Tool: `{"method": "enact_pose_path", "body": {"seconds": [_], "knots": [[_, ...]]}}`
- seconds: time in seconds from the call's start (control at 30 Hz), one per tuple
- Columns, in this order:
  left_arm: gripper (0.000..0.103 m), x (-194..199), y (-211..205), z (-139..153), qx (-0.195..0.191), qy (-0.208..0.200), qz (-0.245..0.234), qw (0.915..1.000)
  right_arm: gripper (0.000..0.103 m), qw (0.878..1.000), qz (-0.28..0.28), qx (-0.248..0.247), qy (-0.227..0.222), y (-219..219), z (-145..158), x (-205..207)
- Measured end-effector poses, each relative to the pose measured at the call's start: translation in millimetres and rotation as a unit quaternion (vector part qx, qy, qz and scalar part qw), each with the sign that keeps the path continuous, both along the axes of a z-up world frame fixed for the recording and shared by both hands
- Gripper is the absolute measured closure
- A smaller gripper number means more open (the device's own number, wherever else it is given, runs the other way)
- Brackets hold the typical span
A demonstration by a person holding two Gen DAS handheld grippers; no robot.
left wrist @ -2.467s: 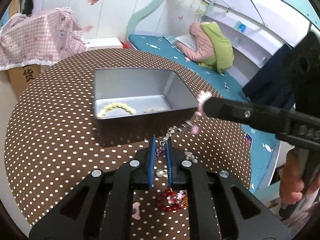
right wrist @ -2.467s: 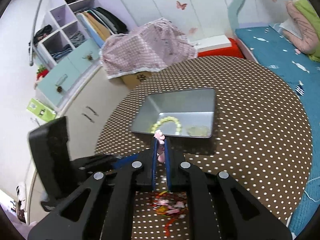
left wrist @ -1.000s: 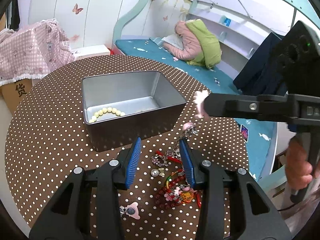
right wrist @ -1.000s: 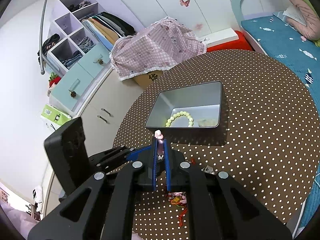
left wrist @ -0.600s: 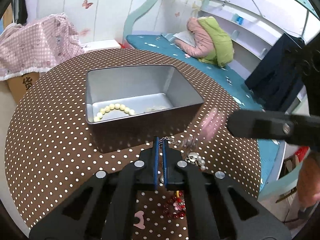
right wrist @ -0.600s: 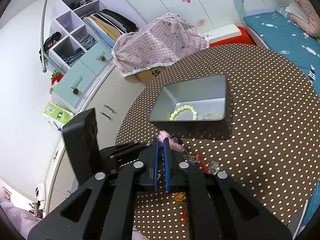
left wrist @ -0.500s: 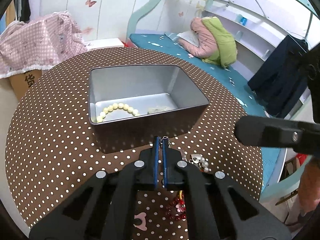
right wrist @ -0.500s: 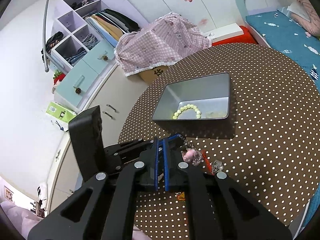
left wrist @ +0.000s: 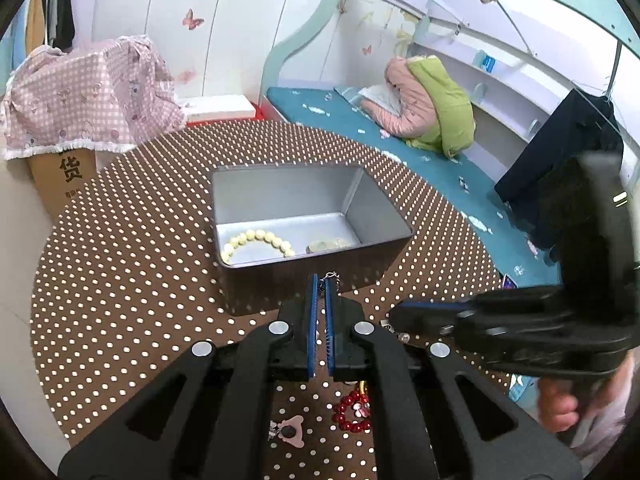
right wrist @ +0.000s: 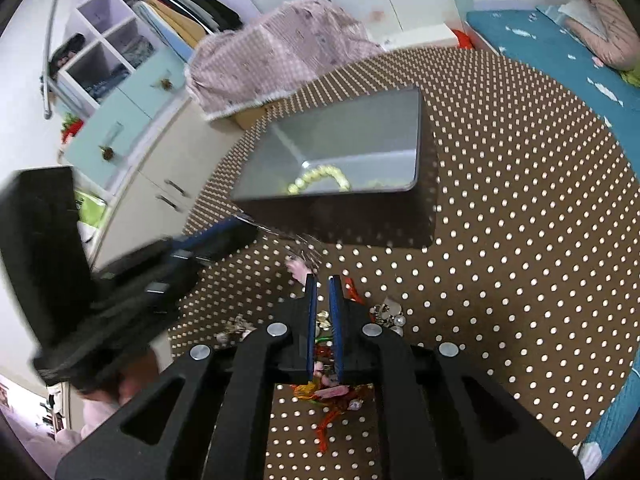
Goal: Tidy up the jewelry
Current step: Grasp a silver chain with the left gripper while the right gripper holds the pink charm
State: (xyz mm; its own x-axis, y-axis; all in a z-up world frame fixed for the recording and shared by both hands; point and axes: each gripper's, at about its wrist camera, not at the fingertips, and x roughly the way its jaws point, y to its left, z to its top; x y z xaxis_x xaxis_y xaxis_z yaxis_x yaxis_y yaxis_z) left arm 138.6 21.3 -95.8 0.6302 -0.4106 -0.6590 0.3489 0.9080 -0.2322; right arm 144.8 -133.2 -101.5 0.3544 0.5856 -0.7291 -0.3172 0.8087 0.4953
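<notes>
My left gripper (left wrist: pixel 320 278) is shut on a silver chain (left wrist: pixel 331 276), just in front of the near wall of the grey tin (left wrist: pixel 288 192). In the right wrist view the chain (right wrist: pixel 280 236) runs blurred from the left gripper (right wrist: pixel 244 228) to a pink charm (right wrist: pixel 298 270) on the cloth. My right gripper (right wrist: pixel 322 280) hangs low over the table. Its pads are nearly together with nothing between them, and the pink charm lies just left of its tips. In the tin (right wrist: pixel 340 128) lies a pale bead bracelet (left wrist: pixel 256 236). In the left wrist view the right gripper (left wrist: pixel 394 318) reaches in from the right.
Loose jewelry lies under the grippers: a red bead bracelet (left wrist: pixel 352 412), a pink bear charm (left wrist: pixel 292 434), silver pieces (right wrist: pixel 386 314) and a tangle of red and yellow cords (right wrist: pixel 320 392). The round table wears a brown dotted cloth (left wrist: pixel 120 280). A bed stands beyond it.
The left jaws closed on the chain and drew it toward the tin. The right gripper sank toward the table, and the pink charm it held now lies beside its tips.
</notes>
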Motion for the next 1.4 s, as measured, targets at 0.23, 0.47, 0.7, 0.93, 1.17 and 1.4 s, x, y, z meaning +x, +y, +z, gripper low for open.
{"method": "enact_pose_path", "body": {"seconds": [0.23, 0.47, 0.7, 0.93, 1.17, 1.4], "knots": [[0.099, -22, 24, 37, -0.025, -0.045, 0.000, 0.9987, 0.095, 1.000, -0.004, -0.004, 0.006, 1, -3, 5], [0.099, -25, 42, 31, -0.019, -0.036, 0.030, 0.9987, 0.087, 0.999, 0.028, -0.032, -0.004, 23, -9, 6], [0.099, -17, 63, 16, -0.029, -0.008, 0.055, 0.9980, 0.067, 0.994, 0.089, -0.055, -0.018, 70, -17, 1], [0.099, -6, 85, -7, -0.039, 0.024, 0.076, 0.9961, 0.067, 0.985, 0.123, -0.104, -0.056, 112, -21, -3], [0.099, 2, 103, -34, -0.024, 0.054, 0.106, 0.9926, 0.086, 0.966, 0.145, -0.181, -0.111, 132, -28, -10], [0.099, 11, 109, -55, -0.013, 0.078, 0.121, 0.9896, 0.088, 0.977, 0.138, -0.143, -0.081, 118, -26, -7]]}}
